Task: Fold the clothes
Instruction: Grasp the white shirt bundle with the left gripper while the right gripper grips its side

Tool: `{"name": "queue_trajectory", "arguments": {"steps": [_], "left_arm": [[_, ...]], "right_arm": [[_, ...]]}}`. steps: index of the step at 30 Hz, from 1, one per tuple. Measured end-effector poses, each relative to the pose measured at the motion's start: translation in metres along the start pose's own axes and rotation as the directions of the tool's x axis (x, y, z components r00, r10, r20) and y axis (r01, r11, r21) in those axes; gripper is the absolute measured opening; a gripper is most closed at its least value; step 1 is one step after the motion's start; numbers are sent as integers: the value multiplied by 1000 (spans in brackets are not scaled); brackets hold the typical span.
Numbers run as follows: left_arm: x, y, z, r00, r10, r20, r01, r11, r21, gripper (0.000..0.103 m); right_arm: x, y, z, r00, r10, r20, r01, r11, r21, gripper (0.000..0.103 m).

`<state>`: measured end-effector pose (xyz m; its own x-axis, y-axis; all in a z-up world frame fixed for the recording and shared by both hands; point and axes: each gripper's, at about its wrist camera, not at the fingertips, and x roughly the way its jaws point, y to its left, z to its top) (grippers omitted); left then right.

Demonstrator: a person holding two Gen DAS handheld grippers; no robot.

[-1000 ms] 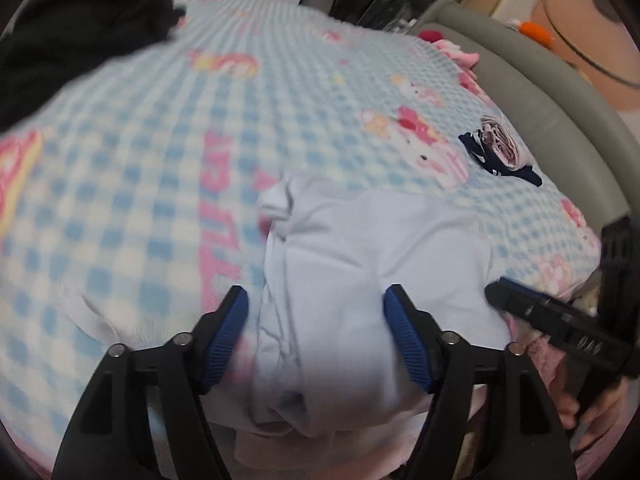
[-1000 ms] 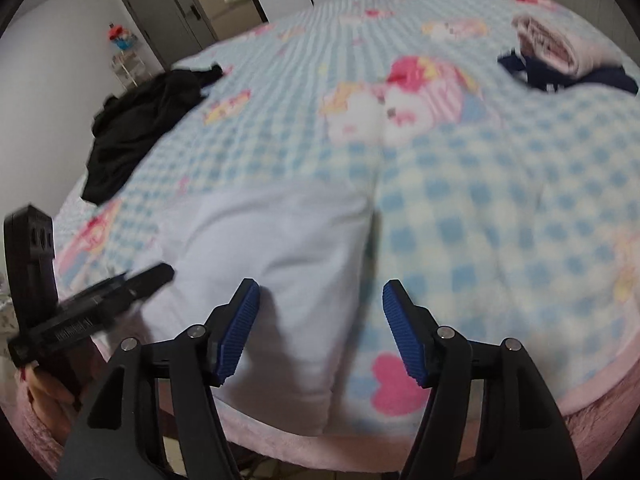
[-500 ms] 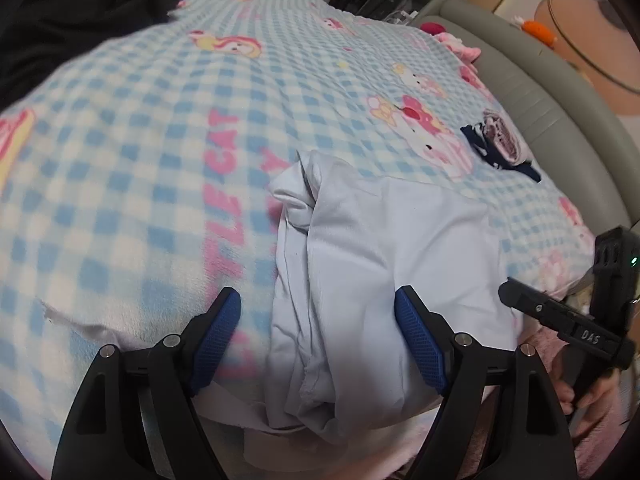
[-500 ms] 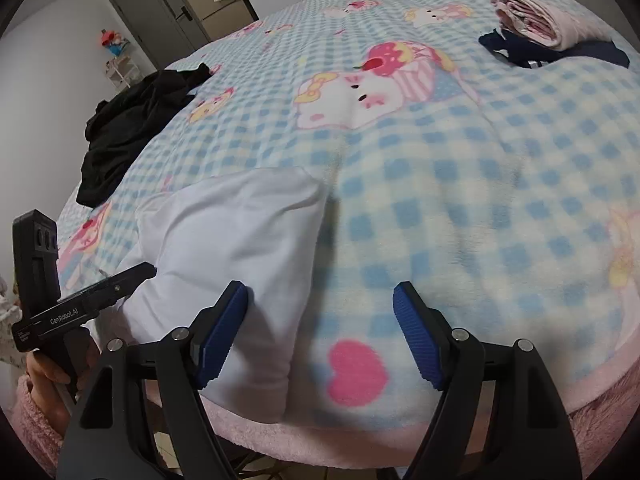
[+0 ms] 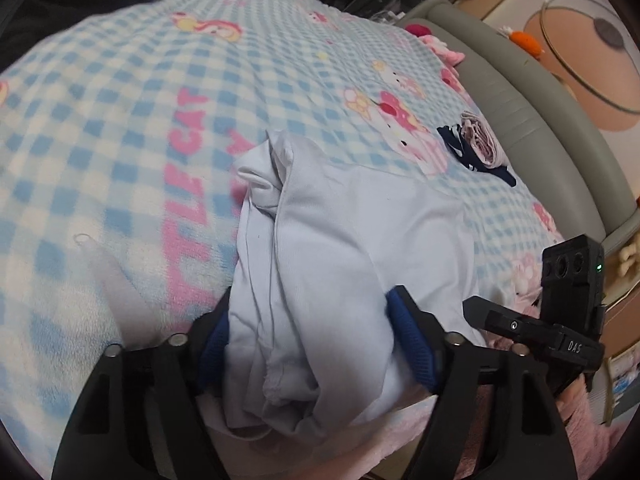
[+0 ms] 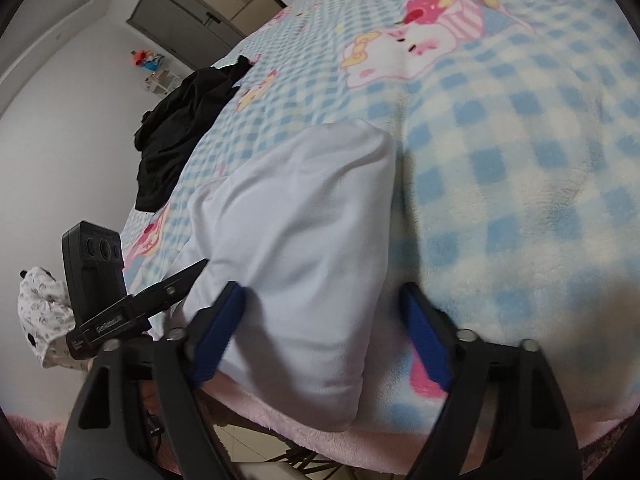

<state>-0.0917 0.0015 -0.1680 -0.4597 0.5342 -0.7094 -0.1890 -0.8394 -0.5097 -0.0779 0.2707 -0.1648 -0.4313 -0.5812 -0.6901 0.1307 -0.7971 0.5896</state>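
Note:
A pale white garment [image 5: 344, 248] lies partly folded at the near edge of the bed; it also shows in the right wrist view [image 6: 304, 232]. My left gripper [image 5: 312, 348] is open, its blue pads on either side of the garment's bunched near end. My right gripper [image 6: 324, 328] is open over the garment's near right corner, the left pad [image 6: 216, 336] against the cloth. Each gripper shows in the other's view: the right one [image 5: 532, 328] and the left one [image 6: 132, 304].
The bed has a blue checked cartoon blanket [image 5: 132, 120]. A folded pink and navy pile [image 5: 476, 144] lies at the far right. A black garment [image 6: 180, 128] lies at the far left. A grey padded headboard [image 5: 532, 112] runs along the right.
Both grippers have moved forward and down onto the garment's near edge. The cloth now bulges between the left gripper's pads.

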Motion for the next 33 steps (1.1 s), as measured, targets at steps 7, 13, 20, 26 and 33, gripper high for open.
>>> {"name": "queue_trajectory", "arguments": {"steps": [7,13,20,26,33], "left_arm": [[7,9,5,999,-22,-38,20,999,-48,77],[7,-2,8,1000,-6,-30,4,996,-86,62],[7,0,4,999,-31,-37,28,996,-88,56],[21,4,4,999,-13,-46,7,990,-140,68],[7,-9,4,999,5,-34,-7,997,-79,49]], "right_arm": [[4,-4,0,1000,30,-6,-30,999,19,82],[1,3,0,999,-17,49,16,999,30,59],[-6,6,1,998,-21,58,20,1000,14,57],[13,-5,4,1000,6,25,-7,999,38,76],[-4,11,-1,997,-8,75,11,999,-36,53]]}}
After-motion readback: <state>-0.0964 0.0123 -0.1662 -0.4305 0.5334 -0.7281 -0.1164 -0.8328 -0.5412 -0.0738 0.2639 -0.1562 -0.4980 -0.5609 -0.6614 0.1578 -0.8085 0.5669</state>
